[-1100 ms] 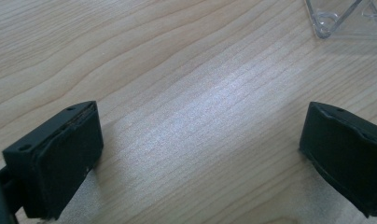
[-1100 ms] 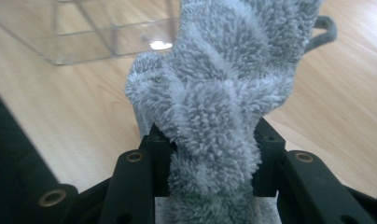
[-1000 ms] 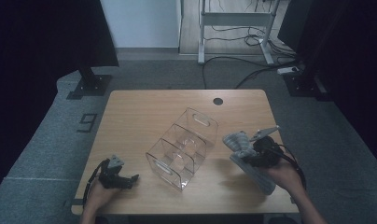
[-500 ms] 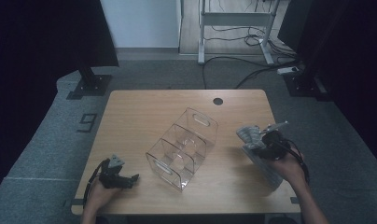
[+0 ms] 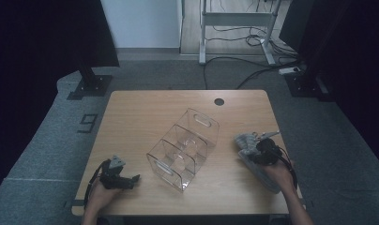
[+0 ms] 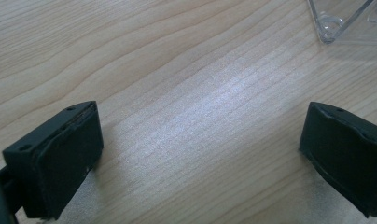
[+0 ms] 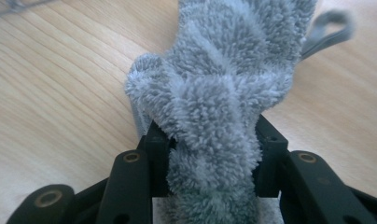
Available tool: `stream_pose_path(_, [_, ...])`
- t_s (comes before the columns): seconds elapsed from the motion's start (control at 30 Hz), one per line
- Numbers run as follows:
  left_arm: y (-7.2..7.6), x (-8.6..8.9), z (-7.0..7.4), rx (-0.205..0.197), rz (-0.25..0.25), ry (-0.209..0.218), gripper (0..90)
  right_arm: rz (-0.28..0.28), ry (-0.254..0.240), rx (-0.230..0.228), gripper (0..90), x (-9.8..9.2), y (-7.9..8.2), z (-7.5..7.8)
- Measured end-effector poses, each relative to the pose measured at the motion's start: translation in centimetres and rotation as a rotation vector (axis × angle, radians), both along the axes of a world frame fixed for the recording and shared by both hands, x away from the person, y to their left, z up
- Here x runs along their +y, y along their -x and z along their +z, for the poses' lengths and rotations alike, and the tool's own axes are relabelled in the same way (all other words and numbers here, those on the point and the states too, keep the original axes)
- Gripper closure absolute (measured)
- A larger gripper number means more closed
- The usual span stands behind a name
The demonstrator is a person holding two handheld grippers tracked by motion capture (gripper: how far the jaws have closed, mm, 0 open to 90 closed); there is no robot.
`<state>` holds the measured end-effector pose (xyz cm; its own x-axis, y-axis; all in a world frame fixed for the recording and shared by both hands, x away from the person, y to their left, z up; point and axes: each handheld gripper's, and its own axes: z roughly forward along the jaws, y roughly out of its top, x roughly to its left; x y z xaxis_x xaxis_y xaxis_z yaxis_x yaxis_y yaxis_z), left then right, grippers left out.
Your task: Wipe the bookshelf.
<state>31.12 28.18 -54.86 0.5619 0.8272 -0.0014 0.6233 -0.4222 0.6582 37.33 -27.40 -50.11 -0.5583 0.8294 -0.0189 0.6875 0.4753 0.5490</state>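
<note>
Near the table's (image 5: 145, 112) right edge, the right tool (image 7: 210, 140) is clamped on a grey fluffy cloth (image 7: 224, 79), which bunches up between its jaws and lies on the wood. By the front left corner, the left tool (image 6: 200, 154) rests with jaws wide apart over bare wood, a clear plastic organizer (image 5: 185, 145) at mid-table.

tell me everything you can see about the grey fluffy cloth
The grey fluffy cloth looks like plush microfibre, with a thick, shaggy pile. It is bunched and folded into a lump, not spread flat. A thin grey loop sticks out at its far end. It lies on the wooden table near the right edge, to the right of the clear plastic organiser and apart from it. The right tool is closed on its near end, the two black jaws pressing into the pile from both sides.
</note>
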Motion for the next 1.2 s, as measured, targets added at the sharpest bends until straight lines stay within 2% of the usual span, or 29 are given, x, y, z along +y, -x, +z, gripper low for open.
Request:
stream_pose_path(0.13, [0.0,0.0,0.0,0.003,0.002,0.0,0.0,-0.002,-0.009,0.009,55.5,0.0,-0.2,-1.5])
stream_pose_path(0.27, [-0.1,-0.1,0.1,0.012,0.003,-0.004,0.0,-0.006,-0.019,0.002,50.4,0.0,-0.1,-2.1])
stream_pose_path(0.43, [0.0,-0.3,0.5,0.045,0.008,-0.016,0.0,-0.025,-0.035,-0.011,33.6,-0.4,0.0,-2.0])
stream_pose_path(0.57, [0.4,-0.4,1.3,0.04,0.005,0.018,0.0,-0.038,-0.056,-0.057,26.4,-0.5,0.3,-1.1])
stream_pose_path(0.63, [0.7,-0.6,1.8,0.026,0.004,0.041,0.0,-0.033,-0.071,-0.085,24.8,-0.4,0.5,-0.3])
stream_pose_path(0.77, [1.4,-1.1,3.2,-0.008,-0.033,0.088,0.0,-0.015,-0.1,-0.136,25.7,0.2,0.9,1.5])
stream_pose_path(0.9, [1.9,-2.0,4.2,-0.052,-0.076,0.101,0.0,0.025,-0.117,-0.164,27.6,1.4,1.1,2.7])
stream_pose_path(1.03, [2.3,-2.9,4.9,-0.093,-0.109,0.126,0.0,0.079,-0.133,-0.162,28.1,3.3,1.0,3.0])
stream_pose_path(1.2, [2.5,-3.6,5.3,-0.127,-0.117,0.133,2.3,0.151,-0.162,-0.132,30.1,5.6,0.5,2.9])
